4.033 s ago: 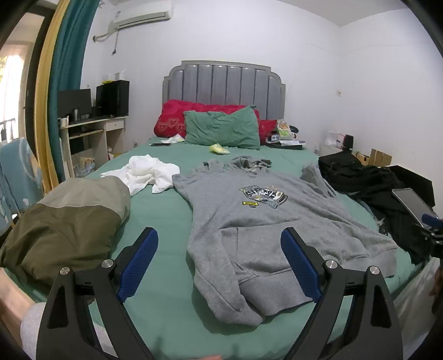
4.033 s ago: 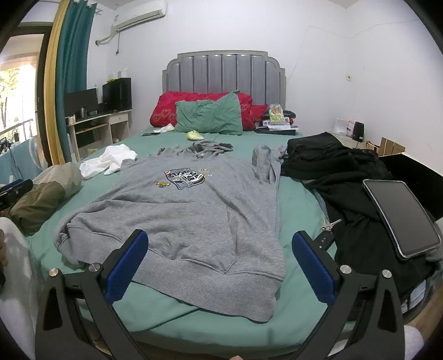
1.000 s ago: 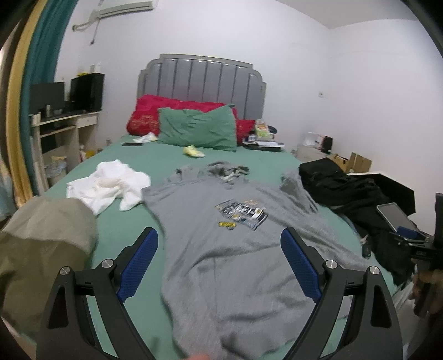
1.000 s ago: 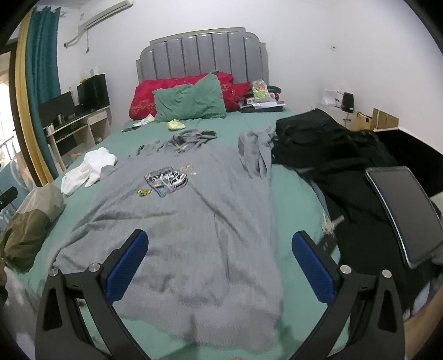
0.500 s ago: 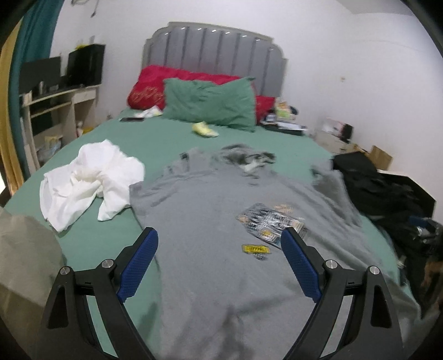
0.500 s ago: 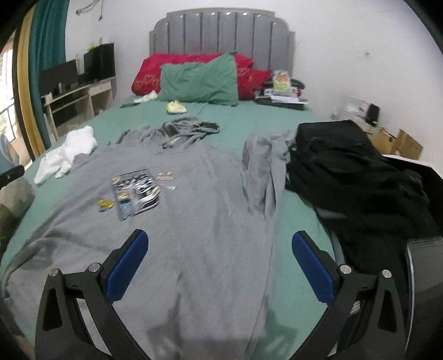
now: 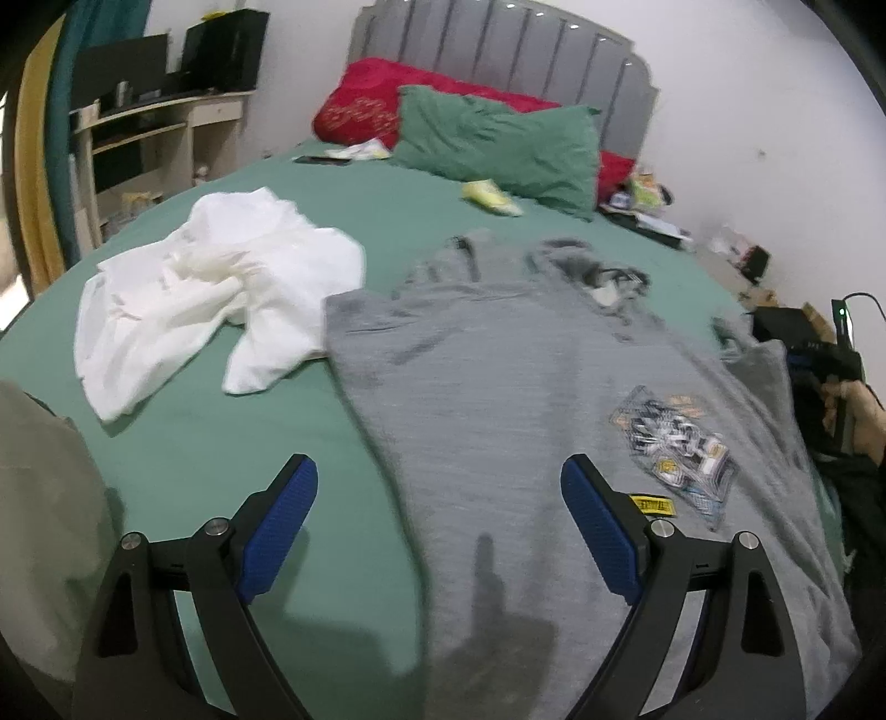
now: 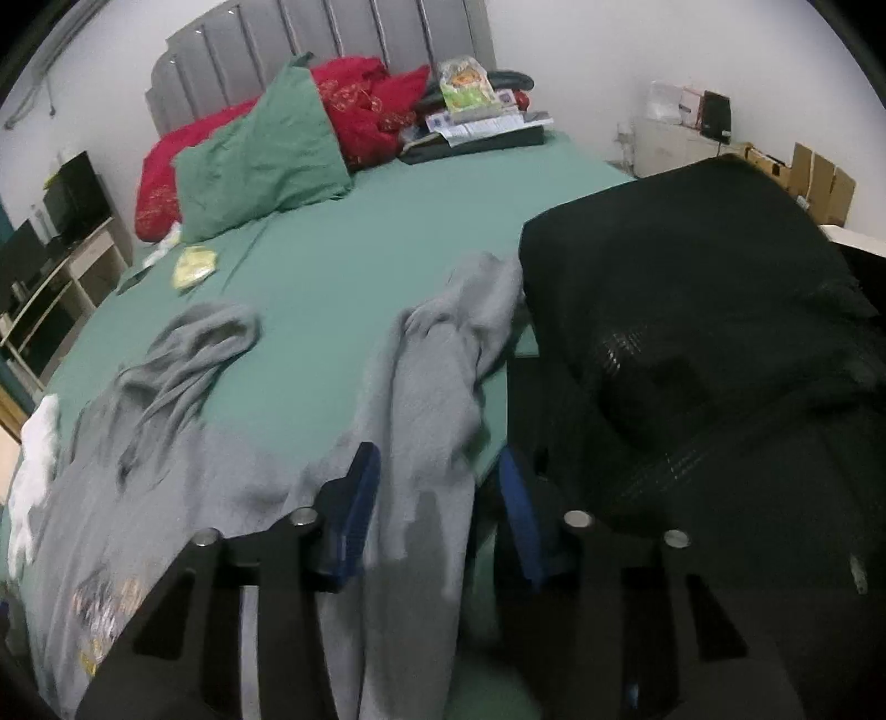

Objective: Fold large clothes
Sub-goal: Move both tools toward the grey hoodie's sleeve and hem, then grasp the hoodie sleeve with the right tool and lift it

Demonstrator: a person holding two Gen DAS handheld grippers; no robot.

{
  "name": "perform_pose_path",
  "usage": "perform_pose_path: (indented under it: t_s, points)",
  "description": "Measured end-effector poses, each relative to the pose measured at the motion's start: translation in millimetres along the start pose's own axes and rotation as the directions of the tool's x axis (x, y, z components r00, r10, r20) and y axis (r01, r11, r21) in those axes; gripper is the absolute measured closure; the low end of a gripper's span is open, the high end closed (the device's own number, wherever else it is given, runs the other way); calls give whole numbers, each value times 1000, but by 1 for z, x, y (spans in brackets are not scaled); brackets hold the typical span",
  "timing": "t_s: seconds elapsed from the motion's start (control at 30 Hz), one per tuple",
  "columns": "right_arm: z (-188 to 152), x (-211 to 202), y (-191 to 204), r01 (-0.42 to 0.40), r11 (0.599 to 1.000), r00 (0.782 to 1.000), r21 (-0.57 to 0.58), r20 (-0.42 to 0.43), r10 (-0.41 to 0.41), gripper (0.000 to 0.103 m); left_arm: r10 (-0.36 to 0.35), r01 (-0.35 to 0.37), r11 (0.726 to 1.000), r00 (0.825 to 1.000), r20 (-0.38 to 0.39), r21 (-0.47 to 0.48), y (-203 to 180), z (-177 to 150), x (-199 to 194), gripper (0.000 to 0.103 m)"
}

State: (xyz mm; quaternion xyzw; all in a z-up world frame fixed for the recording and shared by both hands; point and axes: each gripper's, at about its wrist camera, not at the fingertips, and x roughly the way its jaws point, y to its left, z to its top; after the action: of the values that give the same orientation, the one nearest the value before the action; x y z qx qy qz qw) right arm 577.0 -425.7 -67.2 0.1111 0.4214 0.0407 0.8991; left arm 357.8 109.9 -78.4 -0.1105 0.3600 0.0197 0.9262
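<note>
A grey hoodie (image 7: 498,387) is being shown spread front-up on the green bed sheet (image 7: 232,421), its hood (image 7: 587,271) lying toward the pillows and its printed chest patch (image 7: 673,437) facing upward. The left gripper (image 7: 437,515) is being held with its blue pads (image 7: 282,520) wide apart above the hoodie's left side, nothing being held between them. A crumpled white garment (image 7: 216,293) is lying just beside the hoodie's left shoulder, and an olive garment (image 7: 39,498) is being seen at the near left edge. A green pillow (image 7: 498,144) is leaning against a red pillow (image 7: 365,111) at the grey headboard (image 7: 498,50).

In the right wrist view, the right gripper (image 8: 437,515) is being brought narrow around the hoodie's right sleeve (image 8: 432,399), the blue pads (image 8: 360,509) standing on either side of the grey cloth. The picture is blurred there, so whether the cloth is actually being pinched cannot be told. A black garment pile (image 8: 692,343) is lying just beside the sleeve, on the right part of the bed.
</note>
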Motion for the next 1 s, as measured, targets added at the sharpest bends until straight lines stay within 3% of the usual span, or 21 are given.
perform_pose_path:
  t_s: [0.1,0.17,0.2,0.27,0.3,0.33,0.37,0.47,0.7,0.83,1.0]
  points:
    - [21,30,7,-72,997,997,1,-22,72,59,35,-35,999,999,4,-24,12,0,3,11]
    - [30,48,20,-59,998,998,-35,-36,57,58,66,-67,997,998,-5,-26,16,0,8,11]
    - [34,61,23,-56,998,996,-43,-65,53,51,66,-66,997,998,-19,-31,18,-2,12,11]
    - [32,89,30,-19,998,989,-64,-148,9,48,45,-47,998,998,-43,-32,18,-4,17,11]
    - [32,96,30,-4,997,988,-76,-155,-8,50,40,-41,999,998,-48,-28,16,-4,18,11]
    - [30,95,29,25,997,991,-70,-130,-34,62,31,-32,999,998,-52,-17,14,-5,18,11]
    - [31,91,25,42,998,993,-49,-111,-47,93,26,-27,1000,998,-53,-9,12,-5,18,11]
    - [37,54,13,32,999,999,13,-17,-32,93,-1,1,1000,999,-45,-10,7,-3,9,11]
    - [70,-57,32,10,1000,994,-13,111,-8,94,-42,42,999,999,17,-8,0,6,-17,11]
    - [83,-114,82,-20,999,990,-50,137,26,94,-78,79,997,996,34,-27,-1,8,-34,11]
    - [63,-127,170,-45,992,991,-114,118,58,91,-125,127,991,991,53,-39,1,7,-61,11]
